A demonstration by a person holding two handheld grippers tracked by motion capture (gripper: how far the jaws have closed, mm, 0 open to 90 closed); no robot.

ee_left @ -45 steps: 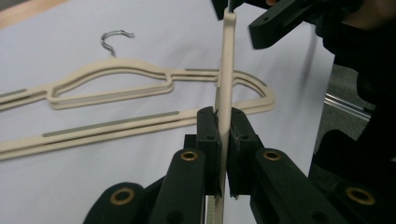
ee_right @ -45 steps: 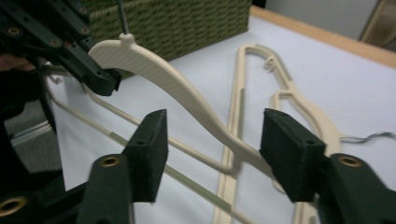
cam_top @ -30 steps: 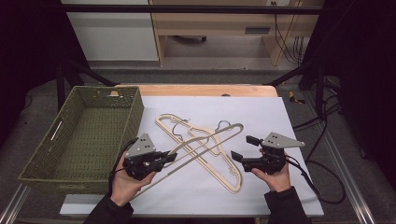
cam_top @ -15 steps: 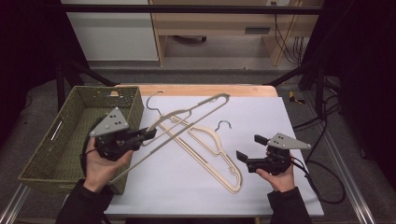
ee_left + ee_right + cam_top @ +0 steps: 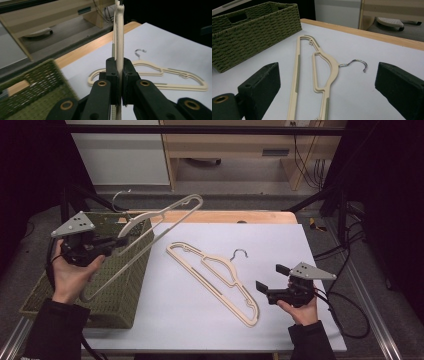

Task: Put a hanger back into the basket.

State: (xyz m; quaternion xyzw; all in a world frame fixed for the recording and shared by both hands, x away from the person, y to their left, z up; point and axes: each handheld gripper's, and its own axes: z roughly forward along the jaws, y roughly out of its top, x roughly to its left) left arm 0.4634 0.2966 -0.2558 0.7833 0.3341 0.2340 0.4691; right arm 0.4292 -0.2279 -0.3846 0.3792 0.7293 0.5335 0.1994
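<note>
You've got the worktop (image 5: 310,250) with its white sheet spread across most of the high view, wooden edge showing along the far side. On its left end sits the green woven basket (image 5: 117,300), long side running away from you. Your left gripper (image 5: 116,245) is up in the air over that basket, and its jaws are clamped tight on the lifted hanger (image 5: 165,215), a cream plastic one; in the left gripper view you can see the thin bar squeezed right between the two black pads, running straight up out of them. That hanger is tilted, one end high above the basket's far corner with its metal hook (image 5: 118,196) poking up there, the other end dipping down beside your left hand, over the basket's near side I think, though the angle makes that hard to call. The second hanger (image 5: 220,277) lies flat on the white sheet in the middle of the worktop, slanting from upper left to lower right, hook (image 5: 241,253) pointing to the far right side. Your right gripper (image 5: 266,279) sits low just right of that hanger's near end, jaws wide apart with nothing in them; the right gripper view looks between them at the flat hanger, not touching it.
</note>
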